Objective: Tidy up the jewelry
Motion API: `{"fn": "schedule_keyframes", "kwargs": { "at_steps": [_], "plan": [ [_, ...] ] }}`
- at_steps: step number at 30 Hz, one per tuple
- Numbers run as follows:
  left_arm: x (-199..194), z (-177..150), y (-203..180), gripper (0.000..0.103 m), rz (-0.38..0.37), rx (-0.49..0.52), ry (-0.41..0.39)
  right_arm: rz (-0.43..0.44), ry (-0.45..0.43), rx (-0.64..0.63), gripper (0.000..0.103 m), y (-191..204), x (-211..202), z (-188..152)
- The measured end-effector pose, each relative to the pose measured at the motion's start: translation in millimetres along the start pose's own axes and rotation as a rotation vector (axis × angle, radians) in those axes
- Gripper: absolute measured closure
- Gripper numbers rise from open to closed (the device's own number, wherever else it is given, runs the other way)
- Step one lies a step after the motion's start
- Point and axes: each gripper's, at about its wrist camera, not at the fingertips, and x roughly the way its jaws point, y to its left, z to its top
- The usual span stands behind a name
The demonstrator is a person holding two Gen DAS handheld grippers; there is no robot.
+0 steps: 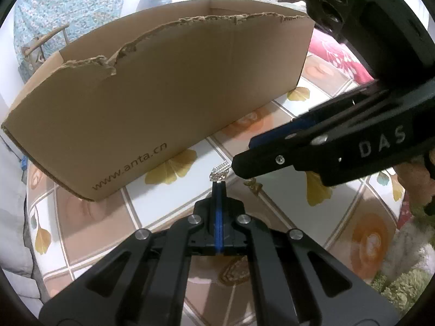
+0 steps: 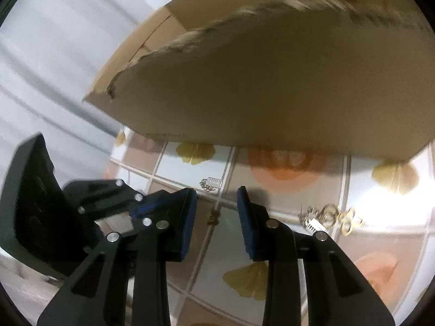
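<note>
Cardboard box [image 1: 163,81], left tool [image 1: 218,184] clenched empty, right tool [image 2: 216,198] released — gold rings [image 2: 339,217] in right view only.

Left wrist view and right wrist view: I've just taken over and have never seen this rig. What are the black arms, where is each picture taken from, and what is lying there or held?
There is no robot here. A person holds a two-finger gripper in each hand, and a camera on each looks forward along its fingers.

The left wrist view looks along the left gripper, which is shut. A small silver piece sits right at its tips; whether it is pinched cannot be told.

The right wrist view looks along the right gripper. Its fingers stand apart, with a small gold piece on the cloth between them, not gripped.

Gold rings lie further right. Everything sits on a leaf-patterned tablecloth, in front of a torn cardboard box.
</note>
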Motion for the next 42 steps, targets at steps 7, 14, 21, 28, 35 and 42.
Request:
{"fn": "schedule_keyframes", "kwargs": {
  "at_steps": [7, 14, 21, 28, 35, 42],
  "plan": [
    [-2.8, -1.2, 18.8, 0.103, -0.026, -0.089, -0.003, -0.082, 0.004, -0.186, 0.072, 19.7, 0.2, 8.1],
    [-8.0, -3.7, 20.2, 0.103, -0.014, -0.109, -0.009, -0.061, 0.016, -0.233, 0.081, 22.5, 9.3, 16.5],
    [-10.3, -11.0, 12.8, 0.103, -0.028, -0.118, 0.000, -0.014, 0.051, -0.205, 0.090, 21.7, 20.7, 21.7],
    [-19.8, -20.5, 12.1, 0.103, -0.058, -0.146, -0.008, 0.077, 0.108, -0.144, 0.092, 19.5, 23.2, 8.6],
    [-28.4, -32.7, 9.7, 0.103, -0.081, -0.162, -0.002, 0.150, 0.160, -0.104, 0.092, 26.6, 24.4, -9.4],
    [-48.6, -42.1, 1.1, 0.097, -0.089, -0.155, -0.011, 0.185, 0.100, 0.003, 0.092, 18.9, 0.2, -21.2]
  ]
}}
